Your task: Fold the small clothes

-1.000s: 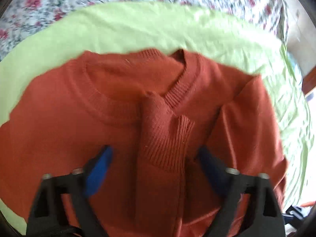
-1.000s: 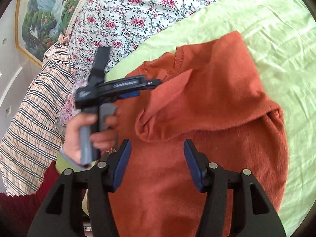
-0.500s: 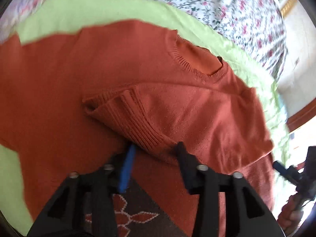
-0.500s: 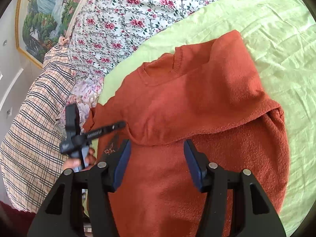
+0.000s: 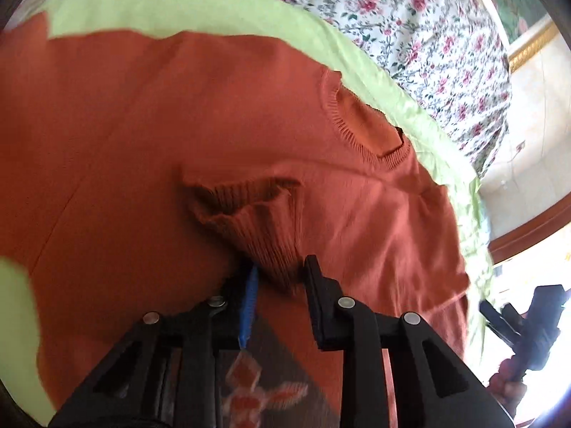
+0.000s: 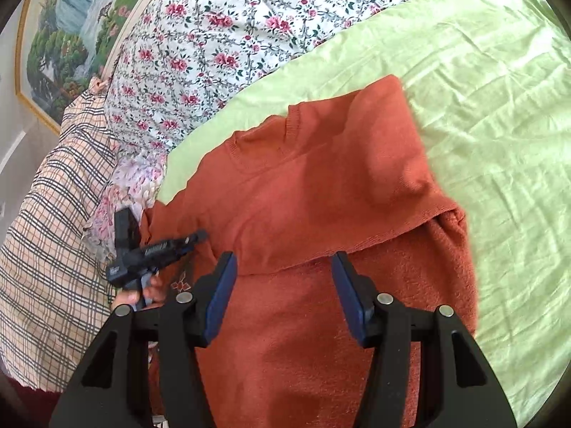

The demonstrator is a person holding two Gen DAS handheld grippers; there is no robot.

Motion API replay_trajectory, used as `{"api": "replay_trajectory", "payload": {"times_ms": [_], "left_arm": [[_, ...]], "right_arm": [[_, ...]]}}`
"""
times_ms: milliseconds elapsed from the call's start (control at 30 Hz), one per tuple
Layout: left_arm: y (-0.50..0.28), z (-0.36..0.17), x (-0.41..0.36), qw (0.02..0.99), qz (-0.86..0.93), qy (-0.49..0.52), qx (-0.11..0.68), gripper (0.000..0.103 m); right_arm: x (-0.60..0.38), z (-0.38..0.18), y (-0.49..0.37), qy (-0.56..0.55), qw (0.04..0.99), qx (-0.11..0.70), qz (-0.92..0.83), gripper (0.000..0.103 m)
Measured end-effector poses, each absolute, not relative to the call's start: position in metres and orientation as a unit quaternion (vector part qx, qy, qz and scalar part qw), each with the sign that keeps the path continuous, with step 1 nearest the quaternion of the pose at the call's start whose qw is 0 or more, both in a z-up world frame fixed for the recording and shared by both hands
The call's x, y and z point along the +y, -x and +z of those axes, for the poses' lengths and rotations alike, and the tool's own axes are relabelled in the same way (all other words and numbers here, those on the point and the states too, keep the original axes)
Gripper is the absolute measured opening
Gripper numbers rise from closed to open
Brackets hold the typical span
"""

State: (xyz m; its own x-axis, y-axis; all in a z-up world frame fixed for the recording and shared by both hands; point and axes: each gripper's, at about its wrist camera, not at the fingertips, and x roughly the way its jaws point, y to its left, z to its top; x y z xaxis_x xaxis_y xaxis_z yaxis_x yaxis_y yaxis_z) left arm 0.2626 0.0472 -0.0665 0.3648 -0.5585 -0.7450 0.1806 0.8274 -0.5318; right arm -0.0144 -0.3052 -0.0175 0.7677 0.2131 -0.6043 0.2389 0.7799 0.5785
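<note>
A rust-orange knit sweater (image 5: 125, 135) lies on a light green sheet (image 5: 200, 10), with its right sleeve folded across the chest. My left gripper (image 5: 280, 271) stands partly open around the ribbed cuff (image 5: 257, 224) of that sleeve. A dark patterned patch (image 5: 264, 388) shows just below its fingers. In the right wrist view the sweater (image 6: 321, 185) fills the centre. My right gripper (image 6: 283, 292) is open and empty above the lower body of the sweater. The left gripper (image 6: 196, 237) shows at the sweater's left edge.
A floral quilt (image 6: 232, 28) lies beyond the green sheet (image 6: 499, 107). A checked cloth (image 6: 46, 249) lies to the left, under a framed landscape picture (image 6: 71, 21). The right gripper (image 5: 521, 321) shows at the left wrist view's lower right, by the bed's edge.
My left gripper swung left and down across the sweater to its left edge, and its jaws have narrowed around the sleeve cuff. My right gripper has held still and open.
</note>
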Motion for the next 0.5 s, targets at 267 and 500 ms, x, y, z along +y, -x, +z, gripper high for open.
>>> {"api": "replay_trajectory", "payload": {"times_ms": [267, 500], "left_arm": [[-0.284, -0.061, 0.020, 0.792, -0.166, 0.224, 0.544, 0.085], [-0.269, -0.059, 0.006, 0.843, -0.110, 0.087, 0.520, 0.025]], "right_arm": [[-0.294, -0.018, -0.004, -0.330, 0.881, 0.338, 0.007, 0.057], [-0.303, -0.012, 0.017, -0.331, 0.884, 0.329, -0.009, 0.057]]}}
